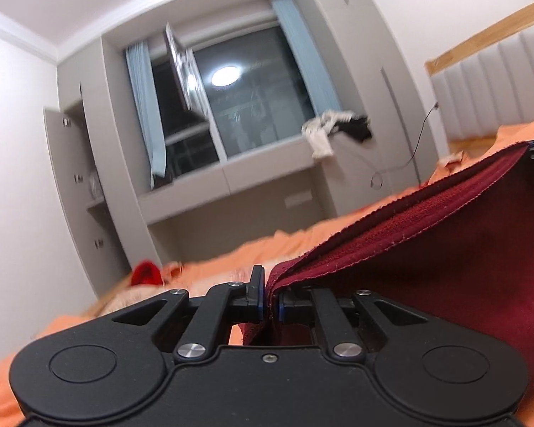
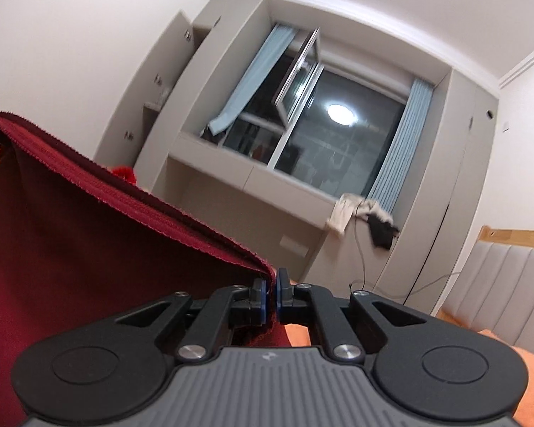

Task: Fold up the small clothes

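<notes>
A dark red garment (image 1: 445, 249) with a ribbed hem is seen above the orange bedsheet (image 1: 231, 252). On that sheet a bright red item (image 1: 146, 273) is shown. Beyond the sheet, pale blue curtains (image 2: 395, 142) and grey cabinets (image 1: 74, 185) are seen.

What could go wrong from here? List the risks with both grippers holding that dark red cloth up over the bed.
1. The left gripper and right gripper each pinch only a thin bit of the dark red garment's hem; a tug could pull a corner free.
2. The hem looks stretched taut between them; moving further apart may strain it.
3. The views are blurred, suggesting fast motion, so the garment could land crooked on the orange bedsheet.
</notes>
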`<state>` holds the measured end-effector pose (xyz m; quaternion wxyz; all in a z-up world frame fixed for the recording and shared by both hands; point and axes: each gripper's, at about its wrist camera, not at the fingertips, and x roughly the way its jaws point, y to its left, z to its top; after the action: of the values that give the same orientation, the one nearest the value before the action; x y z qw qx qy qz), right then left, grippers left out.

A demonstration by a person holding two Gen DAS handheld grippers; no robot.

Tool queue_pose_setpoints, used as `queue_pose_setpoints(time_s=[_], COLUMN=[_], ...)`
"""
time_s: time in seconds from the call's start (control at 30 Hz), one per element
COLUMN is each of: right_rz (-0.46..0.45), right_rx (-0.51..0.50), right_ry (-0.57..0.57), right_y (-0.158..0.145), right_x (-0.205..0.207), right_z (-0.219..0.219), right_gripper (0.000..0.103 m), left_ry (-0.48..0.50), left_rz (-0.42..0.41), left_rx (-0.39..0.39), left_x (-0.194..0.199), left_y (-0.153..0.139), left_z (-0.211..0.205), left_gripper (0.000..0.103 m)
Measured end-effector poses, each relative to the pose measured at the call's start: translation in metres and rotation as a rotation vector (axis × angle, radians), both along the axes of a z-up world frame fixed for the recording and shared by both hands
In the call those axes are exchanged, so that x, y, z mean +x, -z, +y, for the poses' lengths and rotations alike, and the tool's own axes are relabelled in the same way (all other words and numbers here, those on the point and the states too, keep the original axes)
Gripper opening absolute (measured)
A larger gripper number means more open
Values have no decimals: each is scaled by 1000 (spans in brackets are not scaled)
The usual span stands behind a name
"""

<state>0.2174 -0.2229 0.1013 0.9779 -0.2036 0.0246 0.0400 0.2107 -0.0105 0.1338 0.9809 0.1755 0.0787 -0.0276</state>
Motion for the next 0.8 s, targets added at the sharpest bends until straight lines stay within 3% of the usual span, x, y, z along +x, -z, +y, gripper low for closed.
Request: queue_pose_setpoints(time_s=[0.2,0.4,0.5,0.53,0.6,0.67,0.77,0.8], right_rz=[116,212,233,237,244,255,262,267], right_rx=[-87,-103,-115,-118,-101,-75,-73,-77], right_ry=[3,0,1,2,3,5,15,19], right_y=[47,79,89,90,89,86,83,83], right_x=[57,82,81,79,78,77,75,74], right_z=[18,27,26,25,21,15,8,5], right_gripper=[5,10,30,43,54,70,84,86], left_ry=[-45,-61,-68,-75,-92,-82,-70,-72], left_rz=[128,241,294,306,317,340,352,352], left_rx=[-21,-27,-50,-49,-47,-82,-159,-179], left_x=[77,116,123,122,121,119,114,112], left_y=[38,68,83,90,96,99,97,97], left_z=[12,24,31,33,37,42,53,56], left_gripper=[8,11,17,24,31,47,73,75])
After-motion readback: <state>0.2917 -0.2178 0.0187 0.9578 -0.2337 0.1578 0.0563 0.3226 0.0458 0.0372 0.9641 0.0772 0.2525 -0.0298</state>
